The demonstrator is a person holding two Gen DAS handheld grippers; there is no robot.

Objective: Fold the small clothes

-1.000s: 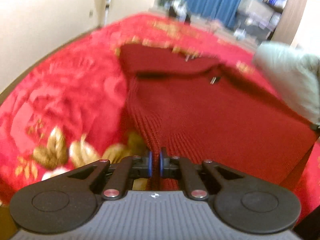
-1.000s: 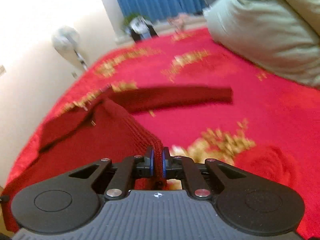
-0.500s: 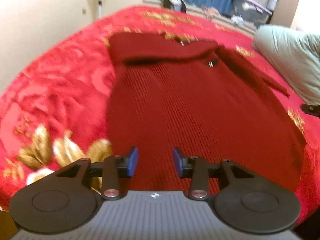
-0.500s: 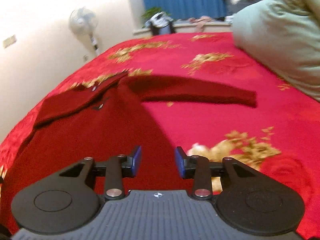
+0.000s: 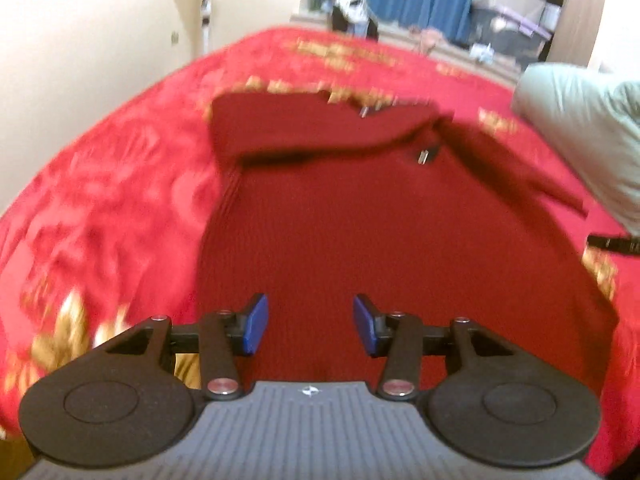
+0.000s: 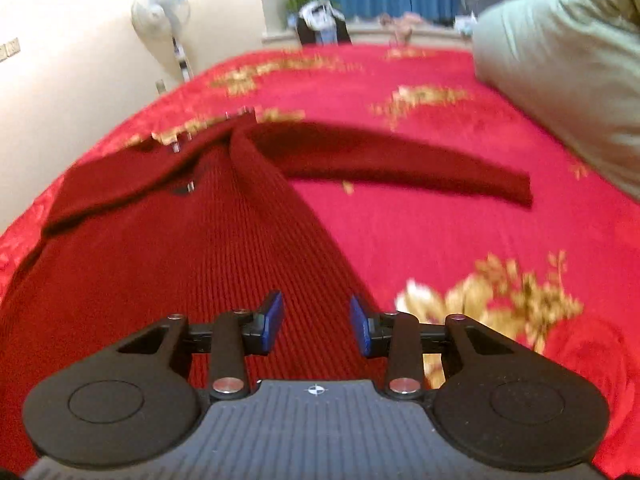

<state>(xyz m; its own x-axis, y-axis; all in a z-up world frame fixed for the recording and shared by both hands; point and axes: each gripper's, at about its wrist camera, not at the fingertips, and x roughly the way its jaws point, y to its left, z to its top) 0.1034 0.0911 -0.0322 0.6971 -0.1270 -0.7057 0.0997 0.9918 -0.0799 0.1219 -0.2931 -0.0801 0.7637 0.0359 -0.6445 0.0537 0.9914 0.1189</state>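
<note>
A dark red knitted sweater [image 5: 360, 232] lies flat on the red bedspread [image 5: 100, 208] with gold flowers. One sleeve [image 5: 312, 128] is folded across its chest. The other sleeve [image 6: 400, 156] stretches out to the right on the bedspread. My left gripper [image 5: 310, 322] hovers over the sweater's lower left part; its jaws are opening and nothing is between the blue pads [image 5: 256, 324]. Over the sweater's lower right edge [image 6: 240, 248], my right gripper [image 6: 316, 322] stands open, also holding nothing.
A grey-green pillow [image 6: 560, 60] lies at the bed's right side, close to the outstretched sleeve's end. A standing fan [image 6: 160, 12] and a cream wall are on the left. Blue curtains and cluttered shelves stand beyond the bed's far edge.
Both grippers were shut on the sweater's bottom hem and have let go. The hem now lies flat on the bed, and both grippers have drawn back slightly.
</note>
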